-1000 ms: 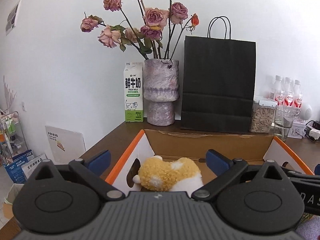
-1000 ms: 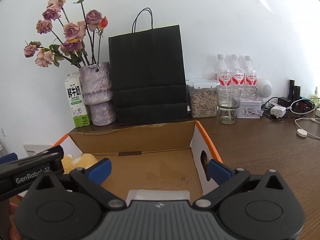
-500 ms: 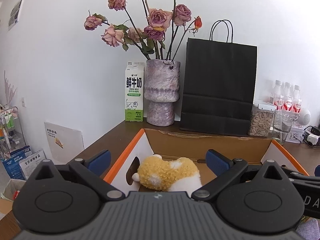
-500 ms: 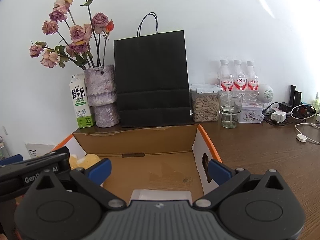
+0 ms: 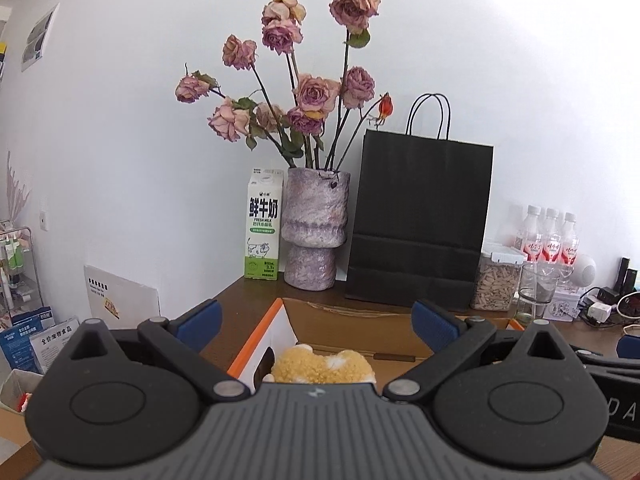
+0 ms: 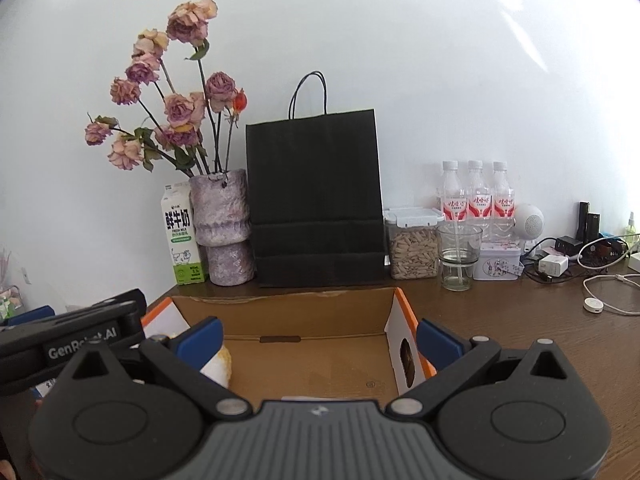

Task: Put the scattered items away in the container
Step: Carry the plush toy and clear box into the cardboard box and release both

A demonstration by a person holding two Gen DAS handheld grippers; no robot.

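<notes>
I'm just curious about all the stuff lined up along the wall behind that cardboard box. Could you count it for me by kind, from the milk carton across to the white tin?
Milk carton: 1
Vase of dried roses: 1
Black paper bag: 1
Lidded jar of seeds: 1
Empty glass: 1
Water bottles: 3
White tin: 1
Total: 9

Open box floor, crowded back edge

The cardboard box [image 6: 320,364] has bare floor on its right side; a plush toy [image 6: 218,366] fills its left end. Vase [image 6: 222,224], black bag [image 6: 316,200] and jar [image 6: 414,246] line the tabletop's back edge.
</notes>
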